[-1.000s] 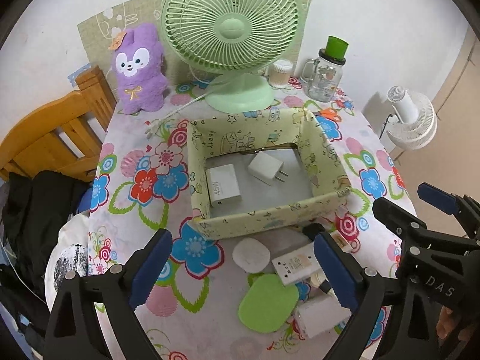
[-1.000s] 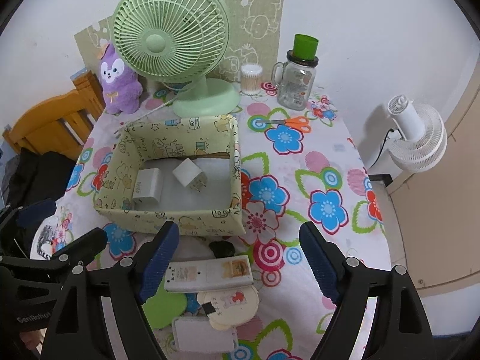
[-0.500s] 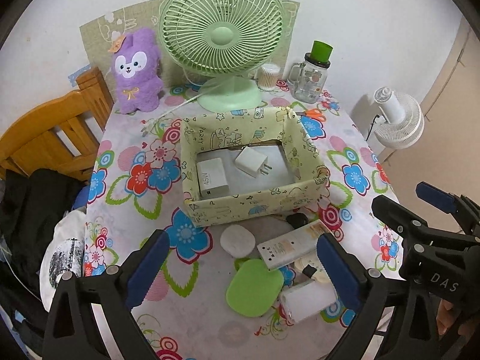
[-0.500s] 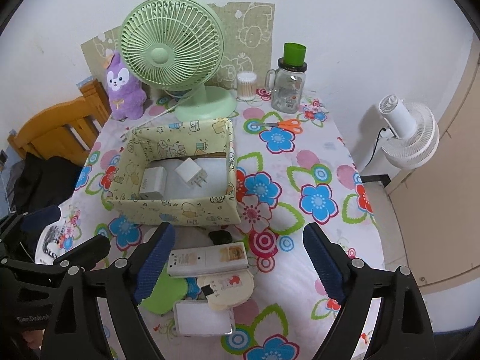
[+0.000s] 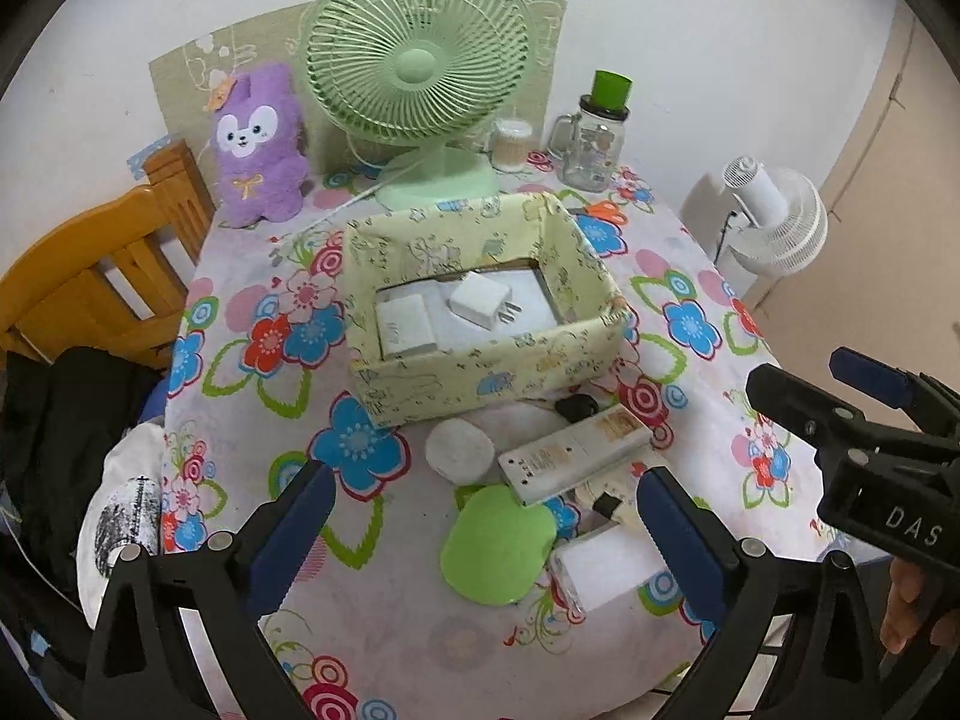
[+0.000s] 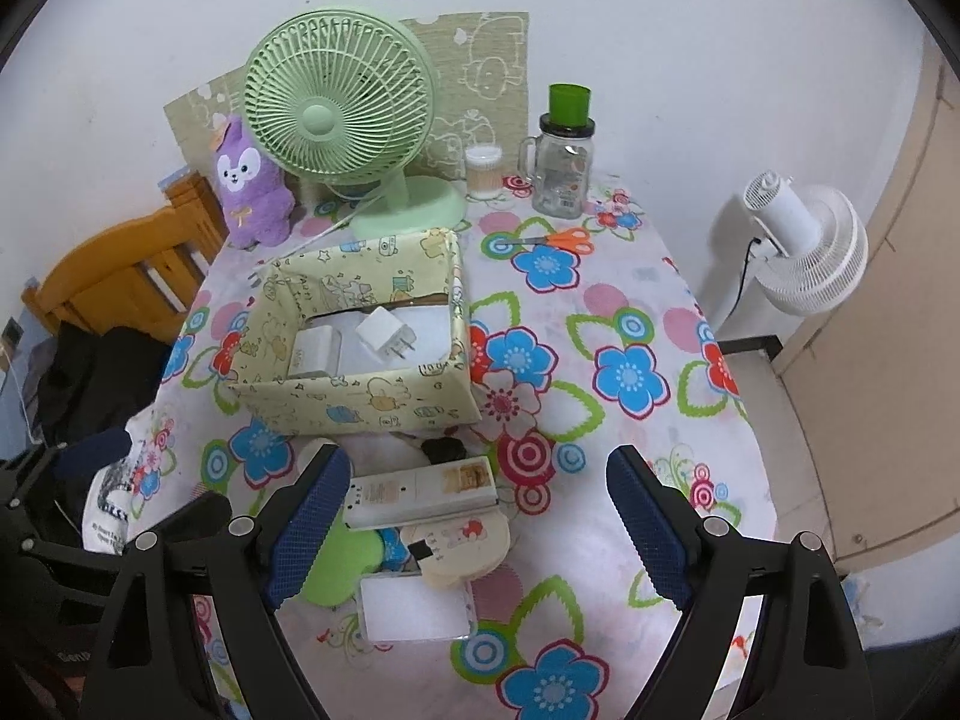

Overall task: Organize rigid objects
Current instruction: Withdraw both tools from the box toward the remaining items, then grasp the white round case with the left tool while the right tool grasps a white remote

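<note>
Both grippers hover over the pile in front of the box [image 5: 480,384]; the left gripper [image 5: 480,528] is opening wide and the right gripper [image 6: 480,516] stands wide, neither holding anything. Two chargers [image 5: 477,300] already lie inside. The remote [image 6: 420,492] rests on top of the pile, so it seems best to straddle its narrow width squarely and lift it first without dragging the items beneath
</note>
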{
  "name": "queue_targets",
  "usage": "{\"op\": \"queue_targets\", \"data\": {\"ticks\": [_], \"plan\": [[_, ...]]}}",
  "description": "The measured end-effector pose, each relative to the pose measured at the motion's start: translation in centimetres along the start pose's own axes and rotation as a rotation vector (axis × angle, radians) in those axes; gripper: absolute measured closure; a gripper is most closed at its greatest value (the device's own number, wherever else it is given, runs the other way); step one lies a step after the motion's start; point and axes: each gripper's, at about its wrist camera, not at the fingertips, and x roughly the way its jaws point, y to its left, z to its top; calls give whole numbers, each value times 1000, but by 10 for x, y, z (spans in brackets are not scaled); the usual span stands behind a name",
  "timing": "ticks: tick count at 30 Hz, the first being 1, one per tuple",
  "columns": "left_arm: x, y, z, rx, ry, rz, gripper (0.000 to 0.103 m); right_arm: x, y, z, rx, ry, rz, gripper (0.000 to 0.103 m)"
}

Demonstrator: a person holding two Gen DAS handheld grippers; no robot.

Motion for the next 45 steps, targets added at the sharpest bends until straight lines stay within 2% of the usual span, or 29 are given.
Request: {"op": "queue_targets", "data": {"ticks": [14,30,45], "plan": [[34,9,-19,-14,51,18,1,26,-2,-24,-8,45,7,14],[91,16,-17,-24,113,73,1,80,6,-25,-67,79,40,14],[122,25,-16,-41,146,131,1,120,9,-21,-103,114,56,14]]}}
